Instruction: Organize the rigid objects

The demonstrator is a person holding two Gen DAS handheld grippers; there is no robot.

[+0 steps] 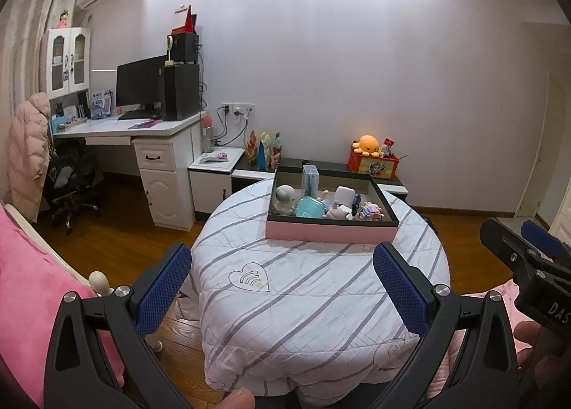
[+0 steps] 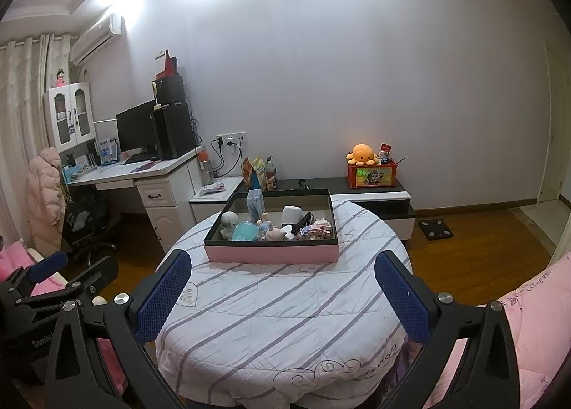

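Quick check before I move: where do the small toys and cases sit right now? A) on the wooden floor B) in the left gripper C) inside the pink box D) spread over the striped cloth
C: the toys are bunched inside the pink box on the table.

Left gripper [image 1: 282, 273] spread wide before pink tray [image 1: 330, 233] of objects.

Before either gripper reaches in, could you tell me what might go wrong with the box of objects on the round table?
1. The objects are crowded in the pink box: reaching for the teal case could knock the astronaut figure beside it.
2. The tall clear container stands upright at the back and may tip if brushed.
3. The tablecloth is wrinkled and overhangs; a snag by the open left gripper or right gripper might drag the box.
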